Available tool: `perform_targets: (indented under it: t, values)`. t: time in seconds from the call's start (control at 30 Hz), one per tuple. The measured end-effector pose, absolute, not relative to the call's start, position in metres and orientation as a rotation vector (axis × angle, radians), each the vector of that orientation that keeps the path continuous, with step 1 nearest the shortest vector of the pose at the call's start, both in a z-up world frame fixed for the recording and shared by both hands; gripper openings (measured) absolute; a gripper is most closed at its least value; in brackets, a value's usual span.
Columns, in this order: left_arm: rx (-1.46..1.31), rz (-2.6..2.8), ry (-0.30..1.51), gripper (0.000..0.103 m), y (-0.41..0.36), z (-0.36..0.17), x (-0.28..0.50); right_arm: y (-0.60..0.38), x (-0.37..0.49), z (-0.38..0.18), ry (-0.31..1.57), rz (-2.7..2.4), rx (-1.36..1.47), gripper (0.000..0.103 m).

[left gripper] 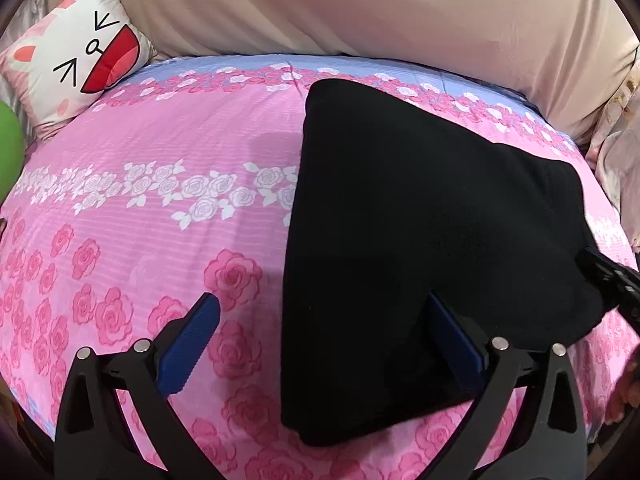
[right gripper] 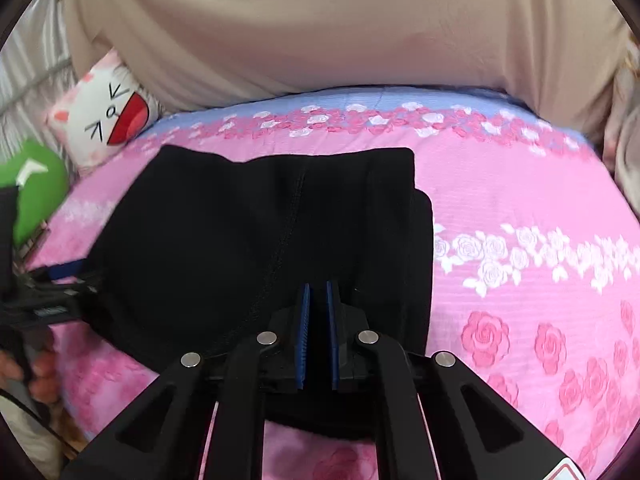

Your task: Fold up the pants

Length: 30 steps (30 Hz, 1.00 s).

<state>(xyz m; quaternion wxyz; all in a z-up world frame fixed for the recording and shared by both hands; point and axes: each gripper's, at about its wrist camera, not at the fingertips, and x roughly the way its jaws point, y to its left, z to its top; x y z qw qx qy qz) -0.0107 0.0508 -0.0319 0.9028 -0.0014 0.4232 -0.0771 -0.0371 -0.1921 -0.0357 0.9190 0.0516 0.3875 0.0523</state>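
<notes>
Left jaws: the left gripper stands spread wide and holds nothing; one blue pad hangs over the bare sheet, the other over the near left part of the black cloth.
Right jaws: the right gripper has its two blue pads drawn nearly together with a thin slot between them; black cloth lies right around them, but I cannot tell whether any of it is pinched in the slot.
Pants: the pants lie as a compact black bundle, already doubled over, flat on the bed. In the right wrist view a stitched seam runs down the middle and a second layer peeks out along the right edge.
Bed: a pink rose-print sheet with a blue band at the far side, soft underneath, so the cloth will sink a little when pressed.
Around: a cat-face cushion and something green at the far left corner, and a beige curtain or cover behind, all well apart from the pants.
Handling: light, limp knit, not slippery; it will sag and not hold a crease. I would grip at the corners or a folded edge, through all layers.
Stage: looks late, perhaps one last fold or a smoothing.
</notes>
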Motion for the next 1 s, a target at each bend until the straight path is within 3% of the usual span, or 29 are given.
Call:
perform_targets:
  t: [0.07,0.13,0.2,0.47,0.53,0.67,0.83,1.0]
  values:
    - [-0.01,-0.161,0.889,0.098,0.051,-0.028,-0.01,-0.191,-0.048,-0.025,0.769,0.089,0.1,0.016]
    - [-0.008,-0.188,0.864,0.098,0.055,-0.013,-0.026,-0.197,-0.066,-0.017,0.751,0.064,0.094,0.042]
    - [-0.037,-0.249,0.806,0.098,0.066,0.006,-0.049,-0.21,-0.084,-0.017,0.751,0.041,0.113,0.048]
    - [-0.37,-0.416,0.935,0.098,0.102,-0.009,-0.045,-0.238,-0.109,-0.041,0.833,0.082,0.317,0.059]
    - [-0.467,-0.459,0.984,0.098,0.107,-0.022,-0.036,-0.239,-0.113,-0.043,0.835,0.091,0.328,0.068]
    - [-0.634,-0.555,1.036,0.098,0.112,-0.037,-0.026,-0.236,-0.117,-0.046,0.829,0.153,0.343,0.077]
    - [-0.725,-0.566,1.073,0.098,0.113,-0.054,-0.005,-0.245,-0.093,-0.054,0.83,0.22,0.445,0.079]
    - [-0.644,-0.563,1.086,0.098,0.095,-0.05,0.005,-0.25,-0.06,-0.077,0.885,0.287,0.597,0.083]
